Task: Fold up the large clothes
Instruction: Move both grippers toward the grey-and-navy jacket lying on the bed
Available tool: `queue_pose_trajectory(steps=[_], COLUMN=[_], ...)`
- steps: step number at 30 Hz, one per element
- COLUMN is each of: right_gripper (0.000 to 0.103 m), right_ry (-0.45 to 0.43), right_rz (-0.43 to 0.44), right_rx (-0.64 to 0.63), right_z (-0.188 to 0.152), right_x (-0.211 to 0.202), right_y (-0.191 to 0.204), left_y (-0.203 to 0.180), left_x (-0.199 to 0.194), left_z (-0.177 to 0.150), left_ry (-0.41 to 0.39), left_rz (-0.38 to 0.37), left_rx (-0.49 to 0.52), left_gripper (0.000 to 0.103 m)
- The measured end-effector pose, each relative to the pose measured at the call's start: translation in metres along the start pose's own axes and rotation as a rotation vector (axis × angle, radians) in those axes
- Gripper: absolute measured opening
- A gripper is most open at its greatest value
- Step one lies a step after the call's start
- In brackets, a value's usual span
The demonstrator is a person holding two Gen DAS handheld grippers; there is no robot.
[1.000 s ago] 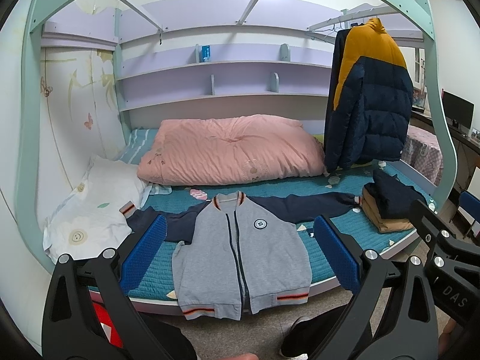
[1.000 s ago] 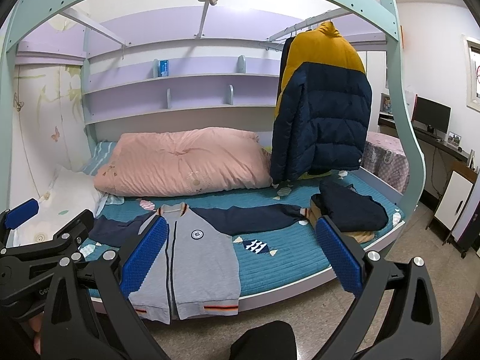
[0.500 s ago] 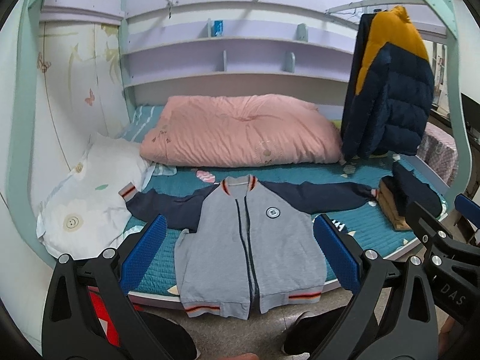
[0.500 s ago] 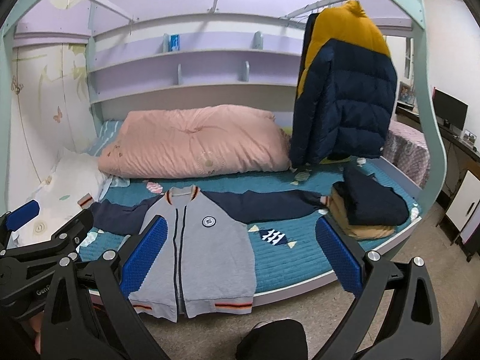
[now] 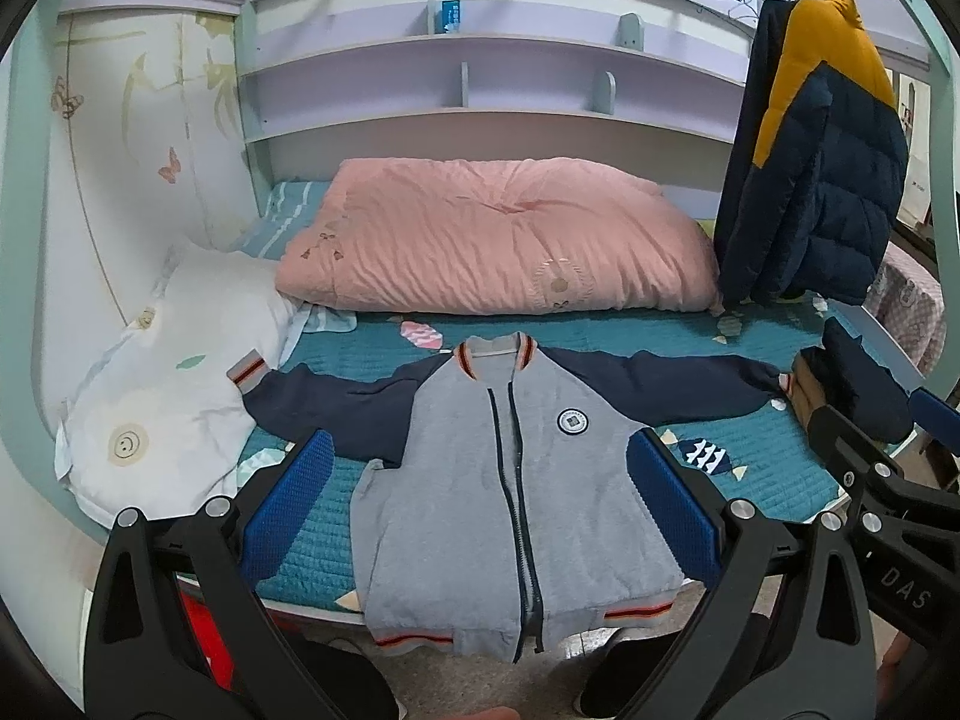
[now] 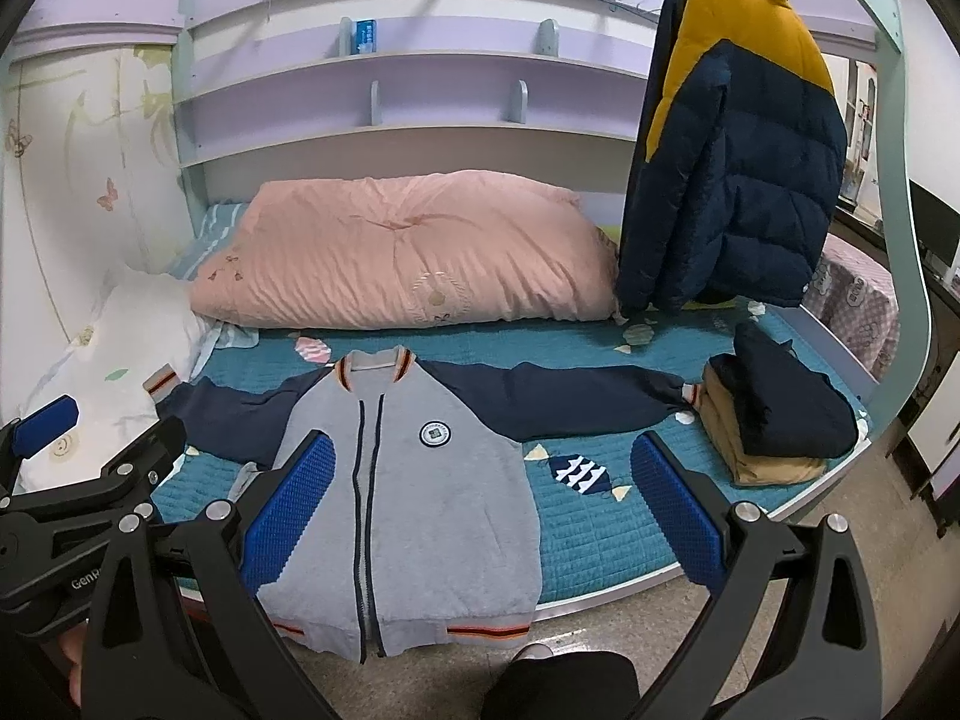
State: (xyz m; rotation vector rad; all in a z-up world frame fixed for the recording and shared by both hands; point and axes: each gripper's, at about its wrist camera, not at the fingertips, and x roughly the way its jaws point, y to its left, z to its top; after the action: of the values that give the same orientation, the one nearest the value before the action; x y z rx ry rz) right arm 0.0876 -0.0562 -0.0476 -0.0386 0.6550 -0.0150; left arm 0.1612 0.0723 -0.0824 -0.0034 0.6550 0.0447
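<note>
Bed (image 5: 750, 456) carries the jacket (image 5: 510, 480) flat, unfolded, hem over the front edge — folded clothes (image 6: 774, 414) stacked at the right edge; left tool (image 5: 480, 516) and right tool (image 6: 480, 516) gape empty.

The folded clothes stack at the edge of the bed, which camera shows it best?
The right wrist view: the folded clothes stack sits whole and unobstructed there, navy garment on top of a tan one. In the left wrist view the stack lies at the frame's far edge, partly hidden behind the right gripper.
</note>
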Motion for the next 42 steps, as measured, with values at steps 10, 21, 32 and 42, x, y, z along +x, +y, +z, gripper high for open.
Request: queue_pose_trajectory(steps=[10, 21, 32, 42], right_gripper=[0.096, 0.096, 0.096, 0.096], right_ry=[-0.028, -0.047, -0.055, -0.03], right_rz=[-0.034, -0.078, -0.084, -0.07], right_rx=[0.003, 0.007, 0.011, -0.002], right_z=[0.009, 0.006, 0.003, 0.007], right_x=[-0.006, -0.021, -0.025, -0.01], right_y=[-0.009, -0.019, -0.022, -0.012], left_y=[-0.014, -0.028, -0.033, -0.022], left_x=[-0.006, -0.019, -0.023, -0.013], left_z=[0.005, 0.003, 0.002, 0.006], left_ry=[-0.027, -0.04, -0.051, -0.032], left_rz=[-0.024, -0.062, -0.067, -0.056], left_rx=[0.01, 0.022, 0.024, 0.021], left_gripper=[0.099, 0.099, 0.099, 0.099])
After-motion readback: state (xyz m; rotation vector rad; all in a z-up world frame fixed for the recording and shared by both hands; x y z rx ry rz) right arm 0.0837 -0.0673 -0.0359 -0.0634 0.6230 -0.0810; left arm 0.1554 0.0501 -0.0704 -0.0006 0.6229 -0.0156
